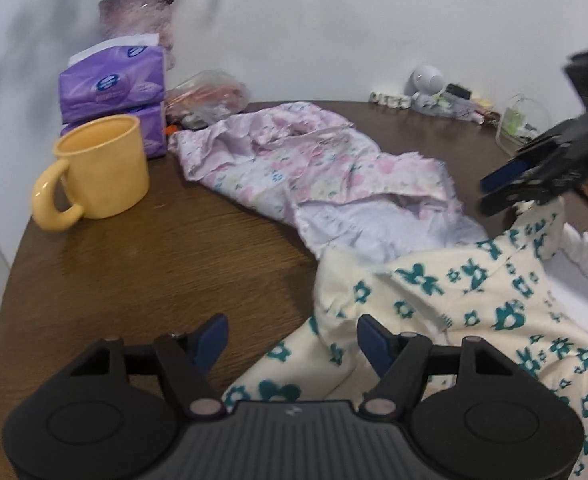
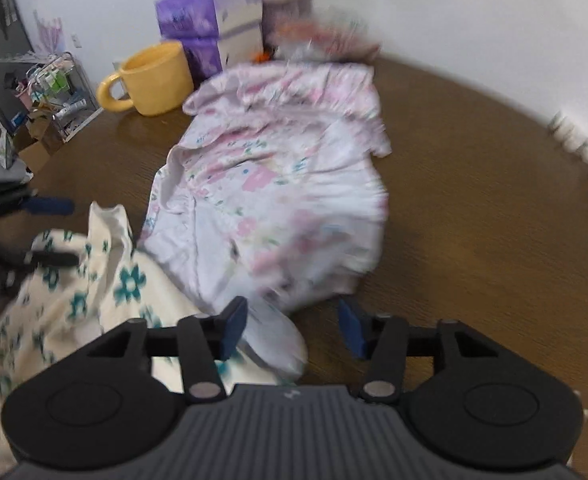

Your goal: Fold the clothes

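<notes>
A crumpled pink floral garment lies in the middle of the round brown table. A cream garment with teal flowers overlaps its near end. My left gripper is open low over the cream garment's edge, with cloth lying between its blue pads but not pinched. My right gripper is open too, at the pale near hem of the pink garment. Each gripper also shows in the other's view: the right gripper at the right edge, the left gripper at the left edge.
A yellow mug stands beside stacked purple tissue packs at the table's back. Behind them are a vase and a plastic bag. Small clutter lines the wall. A wire rack stands off the table.
</notes>
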`<action>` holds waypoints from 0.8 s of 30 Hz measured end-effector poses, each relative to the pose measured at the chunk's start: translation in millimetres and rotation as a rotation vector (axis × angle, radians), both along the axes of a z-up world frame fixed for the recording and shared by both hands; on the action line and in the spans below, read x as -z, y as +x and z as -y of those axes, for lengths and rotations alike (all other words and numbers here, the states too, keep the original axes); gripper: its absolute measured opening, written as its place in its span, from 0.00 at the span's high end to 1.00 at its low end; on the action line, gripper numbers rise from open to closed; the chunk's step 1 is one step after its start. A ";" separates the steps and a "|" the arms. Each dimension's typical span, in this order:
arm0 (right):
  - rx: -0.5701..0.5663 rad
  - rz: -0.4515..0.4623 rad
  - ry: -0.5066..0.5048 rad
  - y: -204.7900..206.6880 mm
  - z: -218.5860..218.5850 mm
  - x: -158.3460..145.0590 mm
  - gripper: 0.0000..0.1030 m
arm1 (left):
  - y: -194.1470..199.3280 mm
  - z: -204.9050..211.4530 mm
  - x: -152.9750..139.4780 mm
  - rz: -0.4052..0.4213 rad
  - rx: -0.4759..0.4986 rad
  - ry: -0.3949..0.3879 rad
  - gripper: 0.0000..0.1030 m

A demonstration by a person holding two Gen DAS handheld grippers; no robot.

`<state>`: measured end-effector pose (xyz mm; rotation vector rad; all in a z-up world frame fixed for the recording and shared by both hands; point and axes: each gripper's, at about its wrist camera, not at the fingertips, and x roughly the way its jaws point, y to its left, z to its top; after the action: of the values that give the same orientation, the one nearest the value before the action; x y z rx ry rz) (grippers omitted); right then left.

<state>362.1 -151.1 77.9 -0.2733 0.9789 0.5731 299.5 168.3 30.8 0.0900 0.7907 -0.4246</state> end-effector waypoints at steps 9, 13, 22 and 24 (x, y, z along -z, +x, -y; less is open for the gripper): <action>-0.129 0.133 -0.345 -63.2 57.7 12.4 0.19 | 33.8 43.0 0.7 -0.039 0.111 0.054 0.25; -0.135 0.172 -0.406 -57.2 53.6 33.7 0.20 | 41.4 60.9 9.4 -0.071 0.138 0.095 0.37; 0.019 0.152 -0.138 -14.4 73.1 26.6 0.88 | 15.5 54.8 -7.5 0.060 0.051 0.117 0.96; 0.091 0.149 -0.048 -5.2 81.3 22.8 0.88 | 8.8 55.9 -13.0 0.129 0.010 0.137 0.97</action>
<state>356.9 -232.3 55.2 -0.3079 0.8569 0.4407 308.3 112.4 43.9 0.2469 0.6919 -0.3699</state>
